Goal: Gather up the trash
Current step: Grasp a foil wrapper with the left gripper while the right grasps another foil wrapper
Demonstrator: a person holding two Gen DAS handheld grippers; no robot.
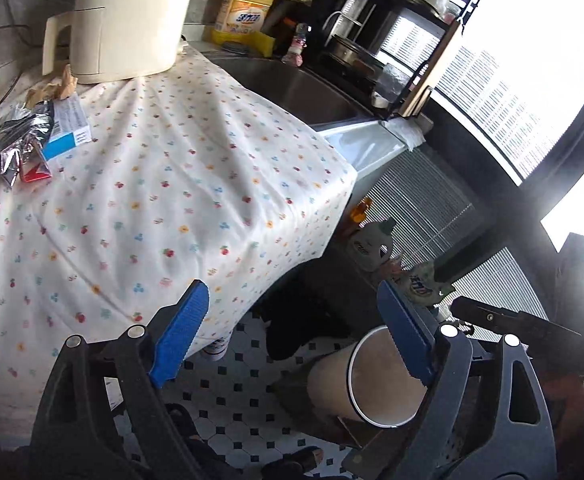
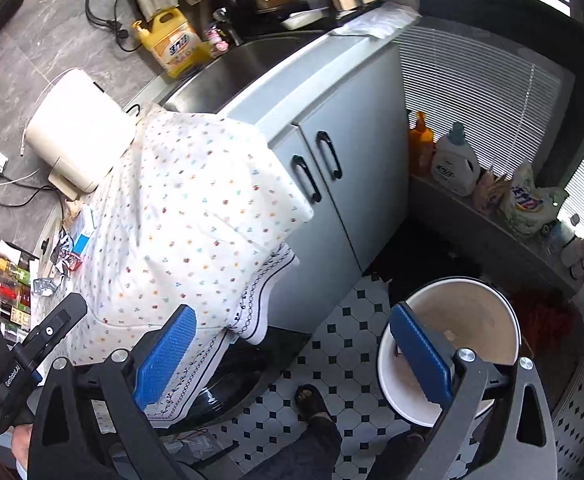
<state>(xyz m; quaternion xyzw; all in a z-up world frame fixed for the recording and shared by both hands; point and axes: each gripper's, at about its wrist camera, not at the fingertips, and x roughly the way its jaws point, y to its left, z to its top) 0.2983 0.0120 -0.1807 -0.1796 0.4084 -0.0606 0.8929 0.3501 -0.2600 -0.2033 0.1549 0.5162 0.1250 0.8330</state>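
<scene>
The bin's [image 2: 448, 354] base is hidden behind the right gripper [image 2: 292, 364], and its contents are hard to make out. Crumpled foil and boxes, the trash [image 1: 31, 140], lie on the flowered cloth [image 1: 163, 184] on the desk beside the cream appliance [image 1: 127, 16], well apart from the bin. Both the right and left gripper [image 1: 292, 340] fingers spread wide, empty.

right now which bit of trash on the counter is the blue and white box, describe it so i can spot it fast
Start at the floral tablecloth covering the counter, then go to the cream appliance standing at its far end. Just in front of that appliance lies a small pile of litter; the blue and white box is the flat carton in it, beside crinkled silver foil and a red packet.
</scene>
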